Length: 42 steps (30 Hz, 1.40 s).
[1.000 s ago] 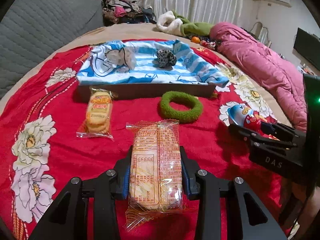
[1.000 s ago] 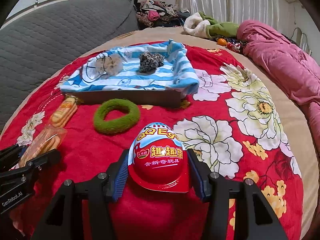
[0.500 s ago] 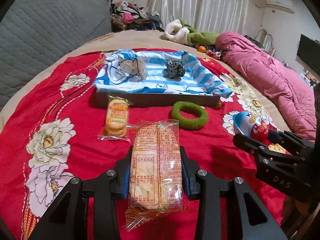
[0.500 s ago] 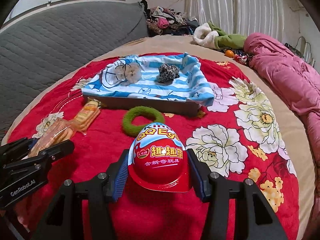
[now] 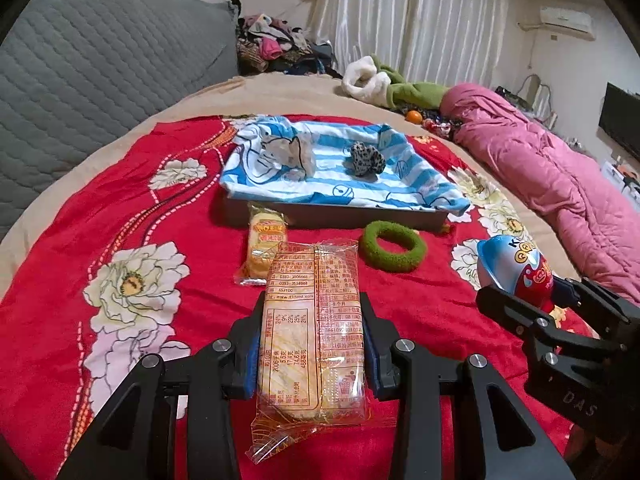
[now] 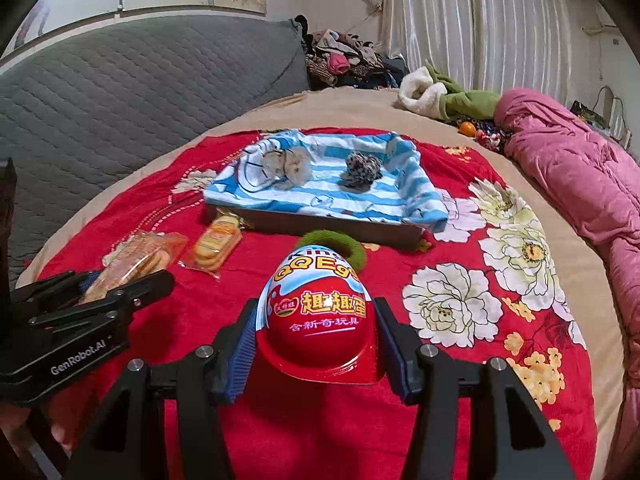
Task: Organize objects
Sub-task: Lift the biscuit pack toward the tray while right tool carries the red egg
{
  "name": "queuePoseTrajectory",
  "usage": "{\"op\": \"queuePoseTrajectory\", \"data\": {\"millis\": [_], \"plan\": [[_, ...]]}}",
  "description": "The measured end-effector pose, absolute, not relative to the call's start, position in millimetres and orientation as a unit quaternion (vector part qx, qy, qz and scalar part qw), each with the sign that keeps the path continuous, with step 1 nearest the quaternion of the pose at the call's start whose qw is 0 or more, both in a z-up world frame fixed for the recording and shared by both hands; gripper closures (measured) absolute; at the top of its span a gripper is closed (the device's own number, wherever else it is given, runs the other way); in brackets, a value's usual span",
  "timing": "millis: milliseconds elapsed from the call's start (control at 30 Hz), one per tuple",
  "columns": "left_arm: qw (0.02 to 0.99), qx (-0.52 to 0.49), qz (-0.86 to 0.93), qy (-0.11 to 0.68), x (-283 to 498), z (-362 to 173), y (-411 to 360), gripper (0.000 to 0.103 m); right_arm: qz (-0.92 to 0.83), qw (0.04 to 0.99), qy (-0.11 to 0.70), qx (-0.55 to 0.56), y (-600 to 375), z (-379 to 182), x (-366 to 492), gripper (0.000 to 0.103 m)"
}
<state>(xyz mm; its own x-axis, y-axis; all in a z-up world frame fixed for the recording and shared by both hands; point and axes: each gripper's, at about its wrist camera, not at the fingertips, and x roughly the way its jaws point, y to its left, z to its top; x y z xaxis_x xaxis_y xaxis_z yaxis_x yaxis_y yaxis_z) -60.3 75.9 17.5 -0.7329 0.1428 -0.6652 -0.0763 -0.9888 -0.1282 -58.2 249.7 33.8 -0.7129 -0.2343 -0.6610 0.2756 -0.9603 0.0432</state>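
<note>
Between our left gripper's [image 5: 312,344] jaws we hold a cracker pack [image 5: 310,340], clamped at both long sides; our right gripper [image 6: 320,340] pinches the toy egg [image 6: 320,320] the same way. Both grips are unchanged from a second ago, but we have pulled back and risen: the tray [image 5: 336,216] and its striped cloth [image 5: 340,172] sit farther off than before. A second snack pack [image 5: 266,240] lies on the red blanket [image 5: 168,208] touching the tray's near wall, with the green ring [image 5: 392,246] to its right, near that wall.
</note>
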Motion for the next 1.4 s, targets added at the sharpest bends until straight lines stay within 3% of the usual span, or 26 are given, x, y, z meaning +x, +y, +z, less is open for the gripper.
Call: {"op": "queuePoseTrajectory", "data": {"millis": [633, 733, 867, 1400], "plan": [[0.053, -0.316, 0.945, -0.057, -32, 62, 54, 0.062, -0.943, 0.141, 0.037, 0.298, 225, 86, -19, 0.048], [0.051, -0.309, 0.948, -0.054, -29, 70, 53, 0.062, -0.946, 0.14, 0.033, 0.29, 226, 94, -17, 0.054], [0.05, -0.302, 0.95, -0.057, -33, 76, 49, 0.062, -0.951, 0.134, 0.037, 0.277, 225, 105, -15, 0.054], [0.052, -0.317, 0.946, -0.047, -56, 65, 52, 0.062, -0.938, 0.129, 0.038, 0.32, 220, 72, -46, 0.058]]}}
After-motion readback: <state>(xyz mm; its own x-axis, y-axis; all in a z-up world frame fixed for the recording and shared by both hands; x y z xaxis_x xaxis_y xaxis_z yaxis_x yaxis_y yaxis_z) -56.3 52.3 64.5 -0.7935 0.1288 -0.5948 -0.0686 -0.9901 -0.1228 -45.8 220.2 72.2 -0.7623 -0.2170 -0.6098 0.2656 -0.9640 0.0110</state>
